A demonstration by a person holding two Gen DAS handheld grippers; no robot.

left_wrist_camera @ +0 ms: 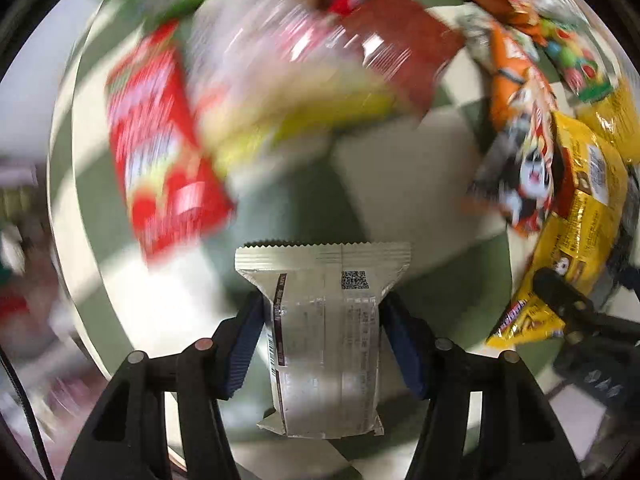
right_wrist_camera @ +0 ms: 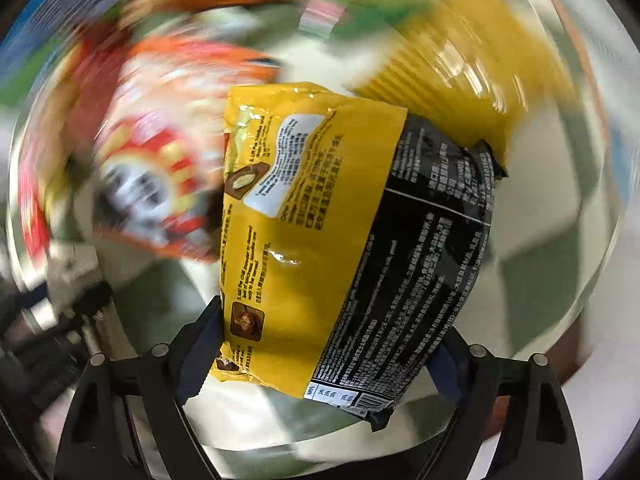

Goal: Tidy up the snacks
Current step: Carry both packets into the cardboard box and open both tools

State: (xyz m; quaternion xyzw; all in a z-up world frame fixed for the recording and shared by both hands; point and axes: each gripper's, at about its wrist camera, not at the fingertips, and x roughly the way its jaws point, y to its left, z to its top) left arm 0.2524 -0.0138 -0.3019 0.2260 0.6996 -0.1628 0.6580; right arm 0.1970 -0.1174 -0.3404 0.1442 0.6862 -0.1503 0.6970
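My left gripper (left_wrist_camera: pixel 322 328) is shut on a white snack packet (left_wrist_camera: pixel 326 344) with a QR code, held above the green-and-white checkered surface (left_wrist_camera: pixel 404 184). My right gripper (right_wrist_camera: pixel 328 344) is shut on a yellow-and-black snack bag (right_wrist_camera: pixel 344 240); it also shows in the left wrist view (left_wrist_camera: pixel 576 216) at the right, with the right gripper's black body (left_wrist_camera: pixel 576 312) beside it. Blurred snack bags lie ahead: a red one (left_wrist_camera: pixel 160 144), a red-and-yellow one (left_wrist_camera: pixel 304 80), an orange one (left_wrist_camera: pixel 516 92).
More bags crowd the far side: a green-and-red one (left_wrist_camera: pixel 576 60), a yellow one (right_wrist_camera: pixel 460 64), an orange-red one with a white face (right_wrist_camera: pixel 160 152). The checkered surface (right_wrist_camera: pixel 536 232) shows to the right. Both views are motion-blurred.
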